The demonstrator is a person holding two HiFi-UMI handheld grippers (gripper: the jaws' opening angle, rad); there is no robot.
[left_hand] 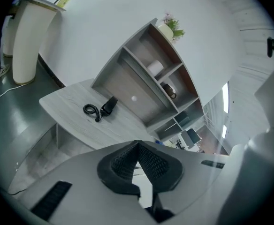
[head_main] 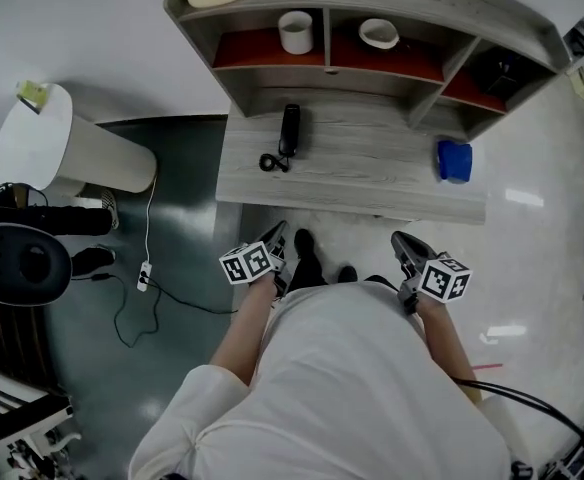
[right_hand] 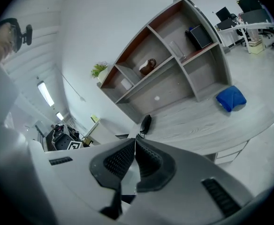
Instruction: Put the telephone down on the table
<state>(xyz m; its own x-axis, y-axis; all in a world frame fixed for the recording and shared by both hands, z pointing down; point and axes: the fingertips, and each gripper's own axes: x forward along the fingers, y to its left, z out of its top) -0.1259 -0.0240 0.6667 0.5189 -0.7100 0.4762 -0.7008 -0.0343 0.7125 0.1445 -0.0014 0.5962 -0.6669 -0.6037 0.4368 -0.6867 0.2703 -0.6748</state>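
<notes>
The black telephone handset (head_main: 289,129) lies on the grey wooden table (head_main: 372,183) with its coiled cord (head_main: 272,162) beside it; the handset (left_hand: 110,105) and the cord (left_hand: 92,110) also show in the left gripper view, and the handset (right_hand: 146,124) in the right gripper view. My left gripper (head_main: 276,236) is held back from the table's front edge, close to my body, shut and empty (left_hand: 138,144). My right gripper (head_main: 404,240) is also off the table in front of me, its jaws meeting at the tips with nothing between them (right_hand: 135,140).
A blue cloth (head_main: 454,160) lies on the table's right side. Behind stands a shelf unit (head_main: 372,28) holding a white mug (head_main: 295,32) and a bowl (head_main: 379,34). A white bin (head_main: 67,148) and a floor cable (head_main: 142,278) are at the left.
</notes>
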